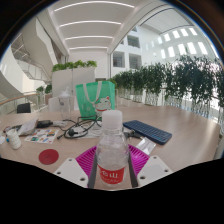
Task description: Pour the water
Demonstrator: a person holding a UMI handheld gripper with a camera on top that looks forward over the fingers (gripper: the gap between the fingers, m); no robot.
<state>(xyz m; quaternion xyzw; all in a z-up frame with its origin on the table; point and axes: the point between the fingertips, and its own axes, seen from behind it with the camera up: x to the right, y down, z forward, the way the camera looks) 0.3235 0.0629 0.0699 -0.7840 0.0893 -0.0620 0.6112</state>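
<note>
Gripping a capped water bottle [112, 150] upright, the hand-held gripper [112, 166] presses both pads against it; beyond the bottle, the counter [175, 120] carries a keyboard [147, 131].

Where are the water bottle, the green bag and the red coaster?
water bottle [112, 150], gripper view, on its clear body above the red label
green bag [96, 100], gripper view, on its front face
red coaster [48, 156], gripper view, on its centre

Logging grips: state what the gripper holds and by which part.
The gripper is shut on a clear water bottle, its pink pads pressing the lower body around the red label; the cap stays free.
</note>
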